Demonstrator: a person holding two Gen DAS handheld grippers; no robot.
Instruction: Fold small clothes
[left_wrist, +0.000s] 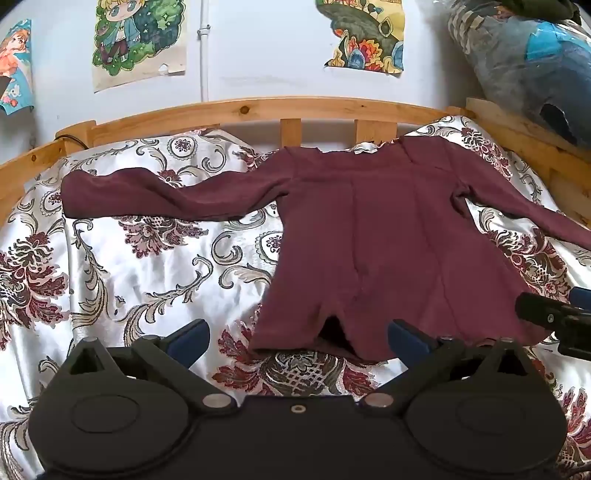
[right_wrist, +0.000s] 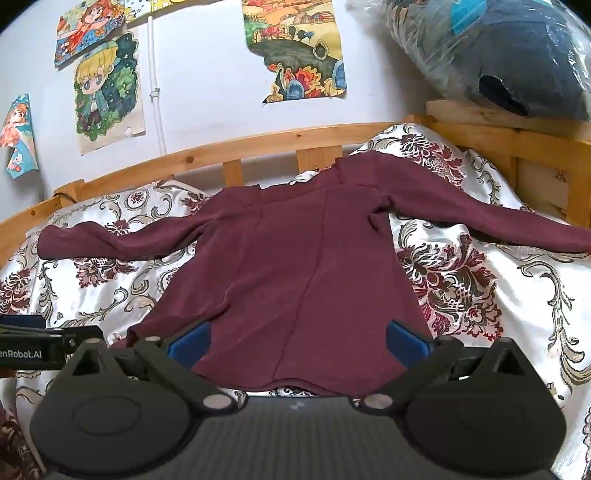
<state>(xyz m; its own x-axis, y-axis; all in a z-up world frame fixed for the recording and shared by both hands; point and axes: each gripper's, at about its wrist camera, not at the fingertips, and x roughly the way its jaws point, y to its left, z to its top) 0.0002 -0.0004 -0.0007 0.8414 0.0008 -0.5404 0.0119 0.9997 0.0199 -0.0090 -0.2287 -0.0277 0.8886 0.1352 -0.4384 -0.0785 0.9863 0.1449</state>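
Note:
A small maroon long-sleeved top (left_wrist: 369, 236) lies flat on a patterned bedspread, both sleeves spread out to the sides, neck toward the wall. It also shows in the right wrist view (right_wrist: 295, 266). My left gripper (left_wrist: 297, 338) is open and empty, just above the hem's left part. My right gripper (right_wrist: 297, 341) is open and empty, its blue fingers (right_wrist: 406, 341) over the hem's middle and right part. The right gripper also shows at the right edge of the left wrist view (left_wrist: 554, 317).
The white and red floral bedspread (left_wrist: 129, 266) covers a bed with a wooden rail (left_wrist: 258, 109) at the back and right. A plastic-wrapped dark bundle (right_wrist: 517, 55) sits on the right rail. Posters hang on the wall (right_wrist: 207, 92).

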